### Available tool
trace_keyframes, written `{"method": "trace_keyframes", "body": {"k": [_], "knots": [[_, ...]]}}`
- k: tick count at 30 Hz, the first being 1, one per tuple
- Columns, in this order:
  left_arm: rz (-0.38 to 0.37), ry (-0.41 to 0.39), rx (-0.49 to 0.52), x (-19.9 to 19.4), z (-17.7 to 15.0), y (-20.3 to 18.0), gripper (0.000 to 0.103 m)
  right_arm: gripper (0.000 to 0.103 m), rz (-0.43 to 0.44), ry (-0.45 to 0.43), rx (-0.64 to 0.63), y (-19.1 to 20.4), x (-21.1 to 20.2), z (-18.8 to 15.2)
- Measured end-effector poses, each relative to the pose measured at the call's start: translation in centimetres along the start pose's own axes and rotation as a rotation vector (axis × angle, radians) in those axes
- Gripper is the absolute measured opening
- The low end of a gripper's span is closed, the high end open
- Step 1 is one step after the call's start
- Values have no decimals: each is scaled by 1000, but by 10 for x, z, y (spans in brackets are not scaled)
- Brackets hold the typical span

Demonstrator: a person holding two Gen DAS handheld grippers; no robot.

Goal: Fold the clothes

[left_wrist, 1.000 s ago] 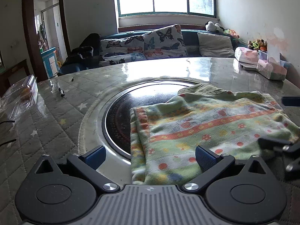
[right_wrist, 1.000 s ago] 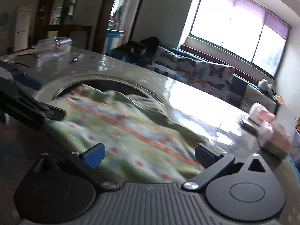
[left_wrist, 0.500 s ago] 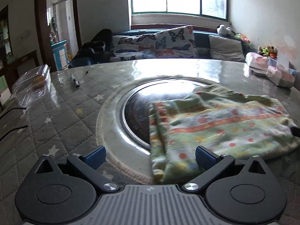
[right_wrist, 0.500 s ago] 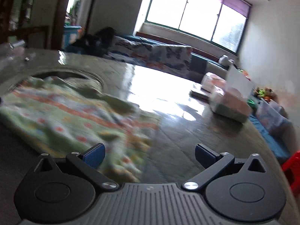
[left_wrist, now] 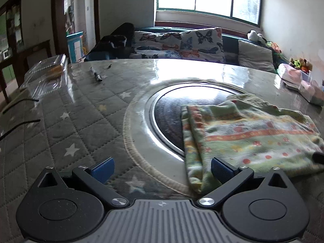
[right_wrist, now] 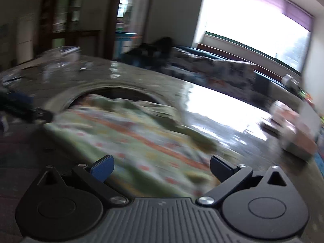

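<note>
A folded green cloth with orange stripes and red dots (left_wrist: 249, 139) lies on the round table, partly over the dark glass centre plate (left_wrist: 172, 109). My left gripper (left_wrist: 161, 169) is open and empty, just short of the cloth's near left corner. In the right wrist view, which is blurred, the same cloth (right_wrist: 131, 135) lies straight ahead. My right gripper (right_wrist: 161, 168) is open and empty above the cloth's near edge. The other gripper shows as a dark shape at the left (right_wrist: 22, 107).
The table has a quilted grey cover with stars (left_wrist: 66, 125). A clear plastic box (left_wrist: 48, 70) and a small pen-like object (left_wrist: 96, 76) sit at the far left. Tissue packs (left_wrist: 299, 83) stand at the far right. A sofa with butterfly cushions (left_wrist: 182, 44) is behind the table.
My left gripper has pulled back and to the left, so the cloth sits further right. My right gripper has swung back left to face the cloth. Both stay open.
</note>
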State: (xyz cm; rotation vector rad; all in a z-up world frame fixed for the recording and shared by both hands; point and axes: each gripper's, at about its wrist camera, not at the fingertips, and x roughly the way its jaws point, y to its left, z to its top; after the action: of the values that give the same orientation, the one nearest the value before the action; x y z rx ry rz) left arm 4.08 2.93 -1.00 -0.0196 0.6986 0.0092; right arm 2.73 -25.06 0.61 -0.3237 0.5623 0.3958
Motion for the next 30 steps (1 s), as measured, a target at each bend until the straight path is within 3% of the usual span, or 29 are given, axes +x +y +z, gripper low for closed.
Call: {"method": "trace_keyframes", "body": {"k": [4, 9, 14, 23, 25, 30], "knots": [[35, 22, -13, 4, -1, 10, 103, 93, 91, -5, -101, 34, 9, 15], [29, 20, -64, 0, 2, 26, 103, 92, 179, -21, -188, 71, 18, 32], [2, 21, -128, -3, 11, 37, 103, 84, 250, -14, -269, 103, 30, 40], [-103, 45, -223, -1, 21, 43, 103, 49, 319, 23, -318, 129, 48, 44], [-136, 62, -255, 1, 21, 44, 103, 35, 321, 33, -308, 129, 51, 46], [-208, 94, -336, 7, 26, 43, 103, 20, 356, 39, -224, 114, 53, 50]]}}
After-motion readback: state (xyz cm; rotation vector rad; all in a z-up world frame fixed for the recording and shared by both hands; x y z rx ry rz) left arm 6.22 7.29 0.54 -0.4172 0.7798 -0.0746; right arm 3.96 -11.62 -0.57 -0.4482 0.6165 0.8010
